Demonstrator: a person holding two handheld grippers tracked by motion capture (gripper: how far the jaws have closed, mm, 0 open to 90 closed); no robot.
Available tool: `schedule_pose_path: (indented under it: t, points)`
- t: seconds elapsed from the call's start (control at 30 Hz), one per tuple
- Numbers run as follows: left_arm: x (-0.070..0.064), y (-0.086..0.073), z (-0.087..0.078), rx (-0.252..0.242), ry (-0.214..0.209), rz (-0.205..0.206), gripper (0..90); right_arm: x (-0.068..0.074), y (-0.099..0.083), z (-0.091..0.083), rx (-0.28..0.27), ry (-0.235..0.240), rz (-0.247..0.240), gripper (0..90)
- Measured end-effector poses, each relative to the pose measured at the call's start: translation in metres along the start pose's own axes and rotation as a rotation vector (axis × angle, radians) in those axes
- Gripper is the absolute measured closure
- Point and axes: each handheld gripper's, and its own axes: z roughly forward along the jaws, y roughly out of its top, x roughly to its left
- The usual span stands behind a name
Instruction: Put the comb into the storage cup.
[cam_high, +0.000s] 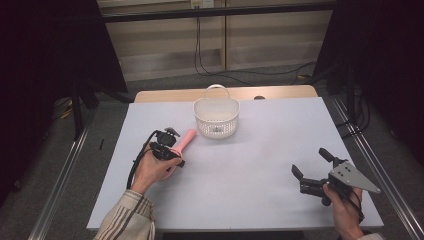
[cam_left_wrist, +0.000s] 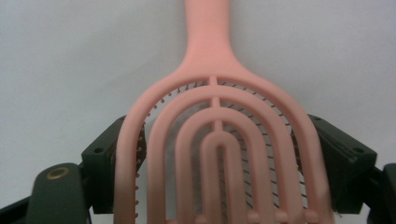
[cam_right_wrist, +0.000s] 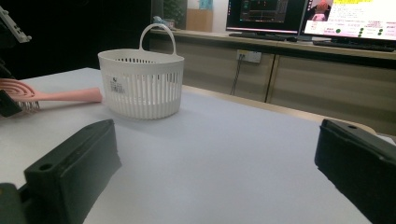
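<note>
Worktop: pale sheet, bearing all items. Slotted white basket with loop handle: upright at 12 o'clock of the worktop's centre, mouth open. Pink vented hairbrush: at 10 o'clock of centre, handle end pointing toward the basket and just beside its wall; head clamped from both sides in the left hand-held gripper, whether raised off the surface cannot be told. Right hand-held gripper: at 4 o'clock, jaws wide, holding nothing, well apart from the rest. Handling note, as a judgement: the likely step is carrying the brush into the basket; lift until the handle tops the rim, lead handle-first toward 1 o'clock, release over the middle.
</note>
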Motion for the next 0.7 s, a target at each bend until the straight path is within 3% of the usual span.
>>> schedule_pose_path:
  t: [0.47,0.7]
  points:
    - [0.013,-0.004,-0.022,-0.078,-0.017,-0.041,19.7,0.0,0.0,0.0,0.003,0.002,0.001,0.0]
    - [0.017,-0.005,-0.028,-0.106,-0.032,-0.037,19.8,0.0,0.0,0.0,0.002,0.004,0.002,0.0]
